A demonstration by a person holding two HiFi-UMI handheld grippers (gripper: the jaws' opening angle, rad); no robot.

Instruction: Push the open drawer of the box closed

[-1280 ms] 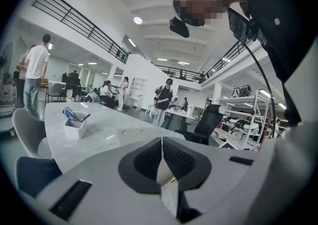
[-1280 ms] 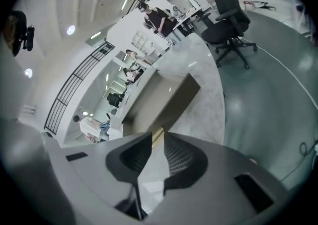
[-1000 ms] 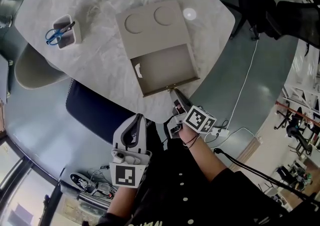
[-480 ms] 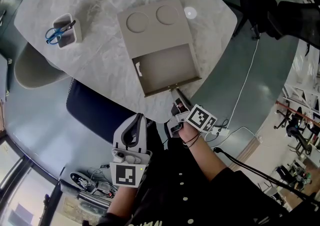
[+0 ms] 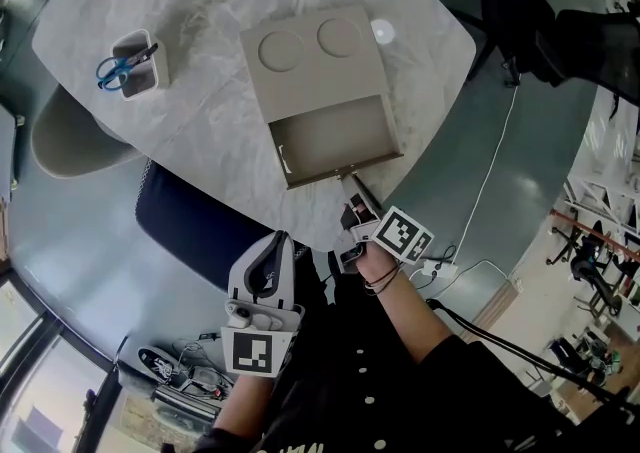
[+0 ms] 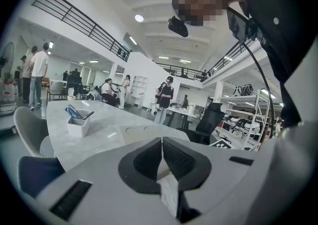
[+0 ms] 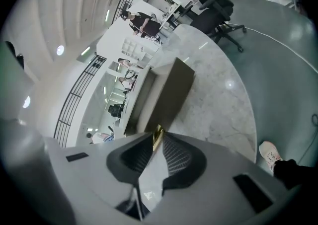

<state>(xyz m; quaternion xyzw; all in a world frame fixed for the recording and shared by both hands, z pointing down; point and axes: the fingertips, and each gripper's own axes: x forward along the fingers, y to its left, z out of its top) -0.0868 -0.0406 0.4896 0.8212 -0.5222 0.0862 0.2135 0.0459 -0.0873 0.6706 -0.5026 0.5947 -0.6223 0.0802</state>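
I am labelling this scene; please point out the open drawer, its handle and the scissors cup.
open drawer (image 5: 335,139), head view, bare inner floor.
drawer handle (image 7: 158,134), right gripper view, middle of gold strip.
scissors cup (image 5: 141,81), head view, white side wall.

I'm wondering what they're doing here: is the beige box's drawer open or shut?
Open. The drawer sticks out of the box, its inside showing; the right gripper pinches its handle.

A beige box (image 5: 318,66) with two round recesses is set on the marble counter (image 5: 200,31). Its drawer (image 5: 335,146) is drawn open, brass handle (image 5: 343,175) outward.
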